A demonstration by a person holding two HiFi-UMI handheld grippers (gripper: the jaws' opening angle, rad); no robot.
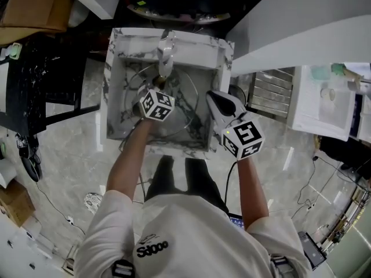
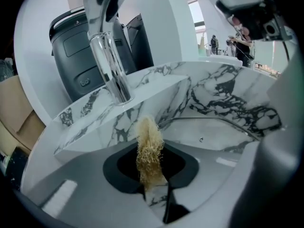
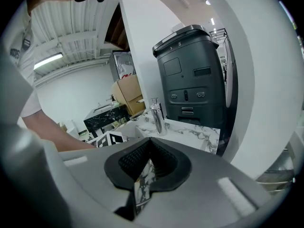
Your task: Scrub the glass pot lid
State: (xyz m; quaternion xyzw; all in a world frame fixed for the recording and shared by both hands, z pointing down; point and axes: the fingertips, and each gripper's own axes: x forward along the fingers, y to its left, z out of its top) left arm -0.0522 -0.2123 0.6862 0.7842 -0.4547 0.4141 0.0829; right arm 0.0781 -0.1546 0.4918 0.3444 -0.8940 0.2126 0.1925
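Note:
The glass pot lid [image 1: 186,106] lies flat in the marble sink [image 1: 116,86]; its metal rim and clear pane [image 2: 223,134] also show in the left gripper view. My left gripper [image 1: 157,87] is down in the sink over the lid's left part, under the faucet [image 1: 165,54]. In its own view the left gripper [image 2: 151,172] is shut on a tan loofah scrubber [image 2: 149,146] that sticks out past the tips. My right gripper [image 1: 212,99] hovers at the sink's right rim, above the lid's edge. In its own view the right gripper [image 3: 149,152] is shut with nothing in it.
The chrome faucet [image 2: 107,56] rises from the sink's back ledge [image 2: 142,91], close ahead of the scrubber. A dark grey machine [image 3: 192,75] stands behind the sink. The person's arms and legs are at the sink's near side. A black table [image 1: 35,80] is to the left.

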